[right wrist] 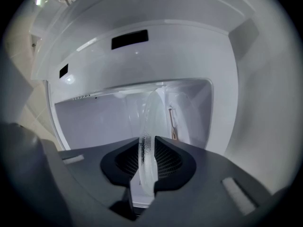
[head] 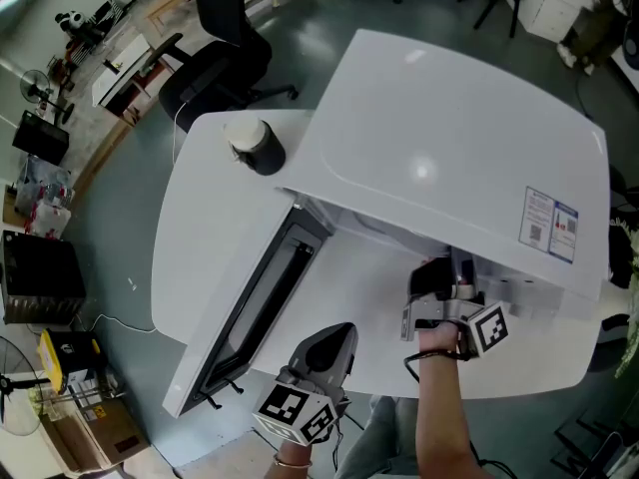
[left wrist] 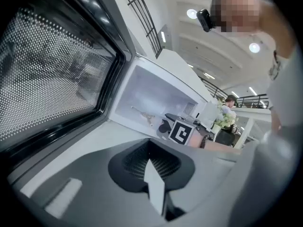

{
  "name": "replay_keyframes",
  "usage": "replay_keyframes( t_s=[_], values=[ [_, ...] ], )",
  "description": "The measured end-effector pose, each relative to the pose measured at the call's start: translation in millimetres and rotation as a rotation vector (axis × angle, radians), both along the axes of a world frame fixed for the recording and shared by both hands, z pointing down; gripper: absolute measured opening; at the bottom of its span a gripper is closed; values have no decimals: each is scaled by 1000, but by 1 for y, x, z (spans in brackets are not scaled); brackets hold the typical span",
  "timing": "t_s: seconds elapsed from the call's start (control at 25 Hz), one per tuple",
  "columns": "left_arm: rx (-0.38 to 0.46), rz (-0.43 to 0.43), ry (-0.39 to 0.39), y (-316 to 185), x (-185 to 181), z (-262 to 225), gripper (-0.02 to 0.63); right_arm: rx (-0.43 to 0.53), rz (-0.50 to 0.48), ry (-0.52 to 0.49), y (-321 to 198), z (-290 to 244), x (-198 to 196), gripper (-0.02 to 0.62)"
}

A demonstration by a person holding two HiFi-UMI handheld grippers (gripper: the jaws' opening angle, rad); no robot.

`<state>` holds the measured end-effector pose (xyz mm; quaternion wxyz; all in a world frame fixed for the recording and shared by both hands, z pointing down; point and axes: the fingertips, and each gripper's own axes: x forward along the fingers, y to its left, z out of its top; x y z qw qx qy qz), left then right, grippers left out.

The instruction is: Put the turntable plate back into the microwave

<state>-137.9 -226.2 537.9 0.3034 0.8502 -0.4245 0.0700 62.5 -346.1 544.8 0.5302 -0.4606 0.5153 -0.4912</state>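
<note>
Two tools: your right tool (right wrist: 147, 167) pinches the turntable plate (right wrist: 150, 110) by its rim, with the microwave (right wrist: 142, 46) cavity directly ahead. Your left tool (left wrist: 154, 174) is pressed together, empty.

We see bright, even overhead light in the head view, with soft glare spots on the white microwave (head: 449, 118) top. Both gripper views bulge like fisheyes, corners black. Ceiling lamps (left wrist: 191, 13) flare in the left one; nearest surfaces blur.

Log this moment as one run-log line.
right gripper: shut on turntable plate, edge-on, facing microwave cavity | left gripper: shut, empty | door: open | turntable plate: not yet seated
</note>
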Motion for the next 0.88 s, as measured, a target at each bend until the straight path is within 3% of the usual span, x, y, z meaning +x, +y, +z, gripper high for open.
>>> replay_keyframes(
  t_s=[0.48, 0.76, 0.88],
  values=[
    [-11, -21, 2, 1, -5, 3, 0, -66, 25, 46, -6, 5, 3, 66],
    [-17, -16, 7, 0, 0, 3, 0, -168, 8, 147, -11, 3, -1, 57],
    [-11, -16, 5, 0, 1, 1, 0, -253, -14, 193, -10, 7, -2, 57]
  ],
)
